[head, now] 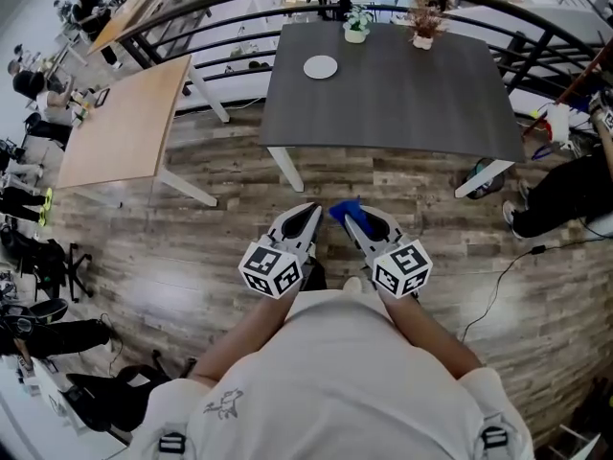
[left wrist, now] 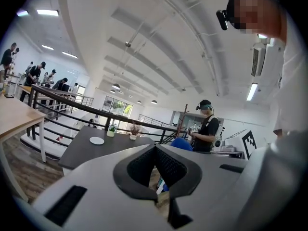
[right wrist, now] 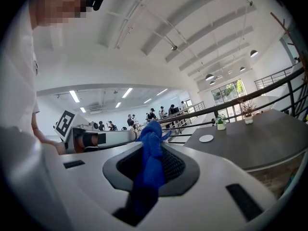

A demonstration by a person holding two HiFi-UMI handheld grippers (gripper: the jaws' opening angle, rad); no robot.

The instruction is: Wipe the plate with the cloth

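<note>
A small white plate (head: 320, 66) lies on the far left part of the dark grey table (head: 402, 103); it also shows as the plate (left wrist: 96, 140) in the left gripper view and the plate (right wrist: 206, 138) in the right gripper view. My right gripper (head: 343, 215) is shut on a bunched blue cloth (head: 345, 209), which fills its jaws as the cloth (right wrist: 150, 162). Beside it my left gripper (head: 314, 209) is shut with nothing in it. Both are held close to my body, over the wooden floor, well short of the table.
Two small potted plants (head: 356, 25) (head: 422, 27) stand at the table's far edge, before a curved black railing (head: 220, 3). A light wooden table (head: 124, 123) stands to the left. A person in black (left wrist: 207, 131) stands at the right; cables lie on the floor there.
</note>
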